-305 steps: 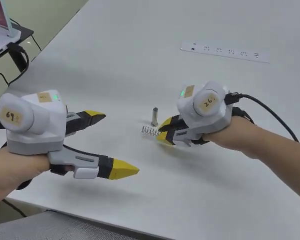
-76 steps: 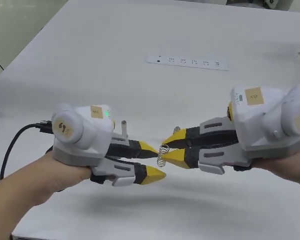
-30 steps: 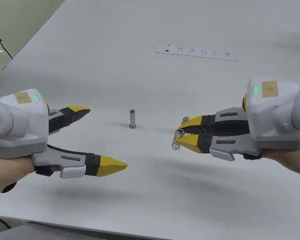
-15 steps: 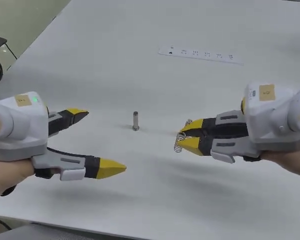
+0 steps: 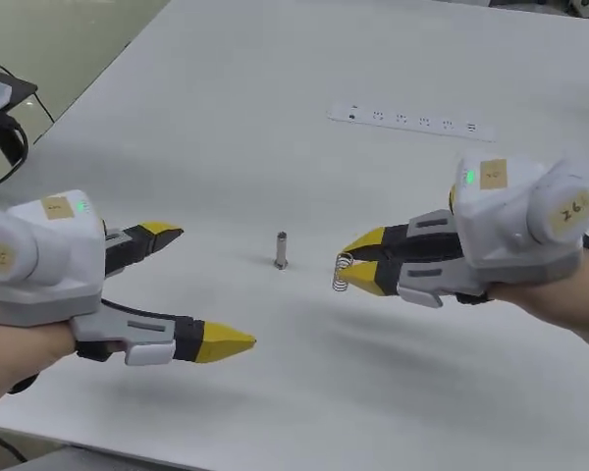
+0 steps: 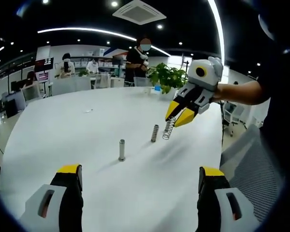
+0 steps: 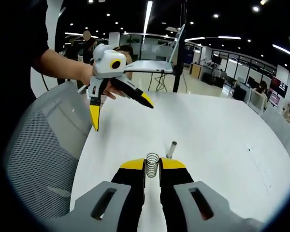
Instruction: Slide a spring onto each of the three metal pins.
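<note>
Your right gripper (image 5: 349, 266) is clamped on a spring (image 5: 340, 278), held just beside the bare pin (image 5: 281, 249) and not yet over it. Your left gripper (image 5: 214, 287) hangs with its jaws wide apart, holding nothing. In the left gripper view a second pin (image 6: 154, 133) looks ribbed, perhaps already sprung, but it is too small to be sure. So at least this one spring is left to seat. Both pins stand straight on the bare table (image 5: 275, 118), with no tray or holder under them.

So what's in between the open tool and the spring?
A metal pin stands upright between the left tool and the spring, seen in the head view. The left gripper view shows a second pin close beside the spring.
</note>
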`<action>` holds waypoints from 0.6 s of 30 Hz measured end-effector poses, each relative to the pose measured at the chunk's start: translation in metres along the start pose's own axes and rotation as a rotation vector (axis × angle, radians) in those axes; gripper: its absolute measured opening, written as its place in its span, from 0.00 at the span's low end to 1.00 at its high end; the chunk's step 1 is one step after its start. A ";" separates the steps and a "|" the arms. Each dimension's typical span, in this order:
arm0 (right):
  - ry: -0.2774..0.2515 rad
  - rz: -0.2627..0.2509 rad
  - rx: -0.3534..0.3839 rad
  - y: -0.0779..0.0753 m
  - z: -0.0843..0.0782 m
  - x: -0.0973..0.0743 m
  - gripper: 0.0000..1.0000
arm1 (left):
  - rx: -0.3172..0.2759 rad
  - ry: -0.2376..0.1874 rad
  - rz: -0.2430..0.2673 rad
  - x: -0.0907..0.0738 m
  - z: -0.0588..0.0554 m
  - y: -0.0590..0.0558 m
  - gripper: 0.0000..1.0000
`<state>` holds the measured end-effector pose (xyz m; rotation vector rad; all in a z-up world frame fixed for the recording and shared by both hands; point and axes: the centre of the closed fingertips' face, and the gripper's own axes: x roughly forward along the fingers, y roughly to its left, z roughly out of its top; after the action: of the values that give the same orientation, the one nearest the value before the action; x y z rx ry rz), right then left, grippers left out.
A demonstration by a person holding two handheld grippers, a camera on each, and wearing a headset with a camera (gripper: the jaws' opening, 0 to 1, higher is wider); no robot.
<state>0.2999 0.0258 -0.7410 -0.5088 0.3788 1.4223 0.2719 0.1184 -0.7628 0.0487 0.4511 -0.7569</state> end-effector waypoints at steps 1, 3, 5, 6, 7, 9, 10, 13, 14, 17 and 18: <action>-0.004 -0.002 0.002 -0.002 0.002 0.001 0.08 | 0.001 0.002 0.001 0.000 -0.001 0.000 0.97; -0.016 -0.010 0.006 -0.007 0.008 0.004 0.08 | -0.001 0.003 -0.001 0.000 -0.001 -0.001 0.97; -0.026 -0.019 0.009 -0.012 0.013 0.008 0.08 | -0.002 0.005 -0.002 -0.001 -0.002 -0.001 0.97; -0.027 -0.021 0.006 -0.013 0.014 0.009 0.08 | -0.001 0.006 -0.002 -0.001 -0.002 -0.001 0.97; -0.026 -0.022 0.006 -0.015 0.015 0.011 0.08 | 0.000 0.008 -0.003 -0.001 -0.002 -0.001 0.97; -0.027 -0.025 0.006 -0.020 0.018 0.016 0.08 | -0.002 0.006 -0.002 -0.001 -0.002 -0.001 0.97; -0.028 -0.027 0.007 -0.022 0.019 0.018 0.08 | -0.003 0.004 -0.002 -0.001 -0.002 -0.001 0.97; -0.036 -0.035 0.014 -0.028 0.022 0.023 0.08 | -0.003 0.005 -0.003 0.000 -0.002 0.000 0.97; -0.037 -0.037 0.016 -0.029 0.023 0.025 0.08 | -0.002 0.005 -0.004 0.000 -0.002 0.000 0.97; -0.044 -0.041 0.032 -0.033 0.026 0.031 0.08 | -0.002 0.004 -0.006 0.001 -0.001 -0.001 0.97; -0.051 -0.041 0.042 -0.034 0.027 0.033 0.08 | -0.002 0.005 -0.008 0.001 -0.001 -0.001 0.97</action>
<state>0.3364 0.0659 -0.7325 -0.4433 0.3547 1.3821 0.2715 0.1172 -0.7644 0.0466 0.4567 -0.7644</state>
